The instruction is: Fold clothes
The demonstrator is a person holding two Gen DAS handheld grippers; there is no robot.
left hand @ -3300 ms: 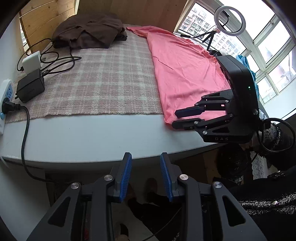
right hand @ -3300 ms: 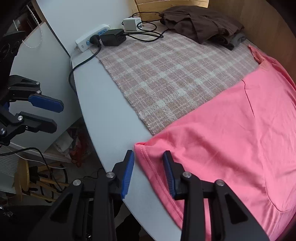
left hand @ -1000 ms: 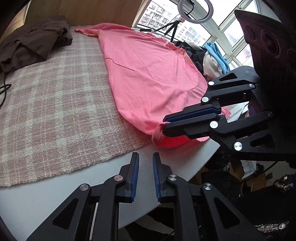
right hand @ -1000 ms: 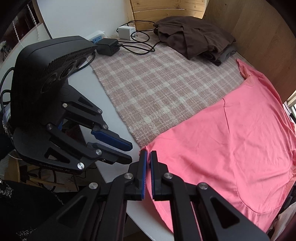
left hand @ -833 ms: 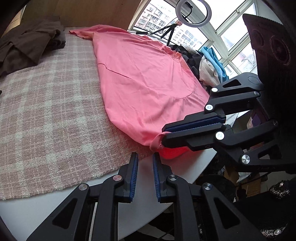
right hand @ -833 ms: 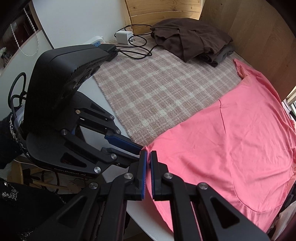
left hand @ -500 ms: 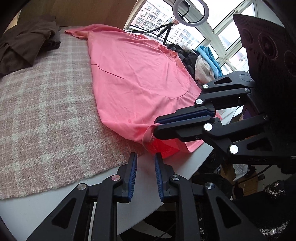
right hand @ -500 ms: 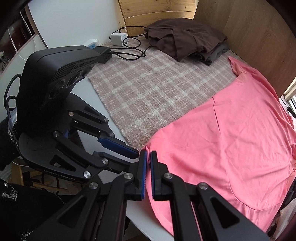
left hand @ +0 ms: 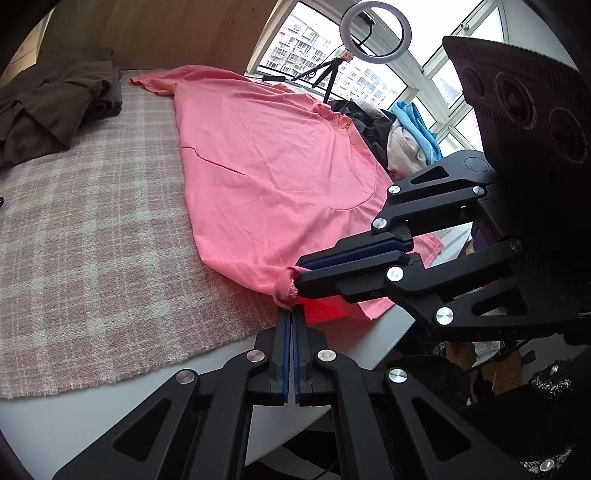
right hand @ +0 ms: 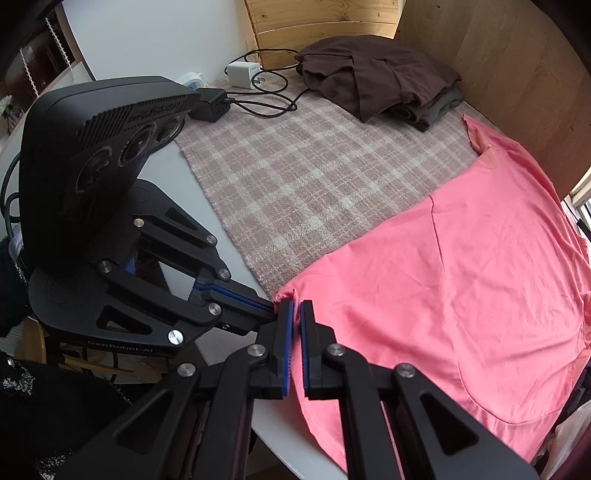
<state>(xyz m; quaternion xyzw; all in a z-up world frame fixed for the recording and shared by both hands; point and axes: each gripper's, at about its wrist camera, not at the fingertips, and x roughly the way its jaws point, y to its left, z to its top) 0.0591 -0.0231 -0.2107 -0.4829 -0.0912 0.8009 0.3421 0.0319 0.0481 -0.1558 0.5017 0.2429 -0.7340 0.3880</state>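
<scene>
In the left wrist view, folded brown clothes (left hand: 51, 107) lie at 10 o'clock on a pink plaid mat (left hand: 92, 229) that covers the white counter (left hand: 66, 424). A pink T-shirt (left hand: 266, 173) is spread flat from the middle toward 2 o'clock, half on the mat and half on the bare counter. Its near corner is bunched into a small knot just past the left tool (left hand: 291, 317), whose blue pads are pressed together on that corner at 6 o'clock. The right tool (left hand: 299, 275) reaches in from 3 o'clock, its pads also clamped on the same bunched corner, tips touching the left tool's. A ring light (left hand: 375, 32) stands at 1 o'clock by the window, with a heap of clothes (left hand: 399, 136) below it.

In the right wrist view, the left tool (right hand: 271, 309) comes in from 9 o'clock and meets the right tool (right hand: 295, 306) at the shirt's (right hand: 461, 277) corner. Chargers and cables (right hand: 240, 88) lie at 11 o'clock.
</scene>
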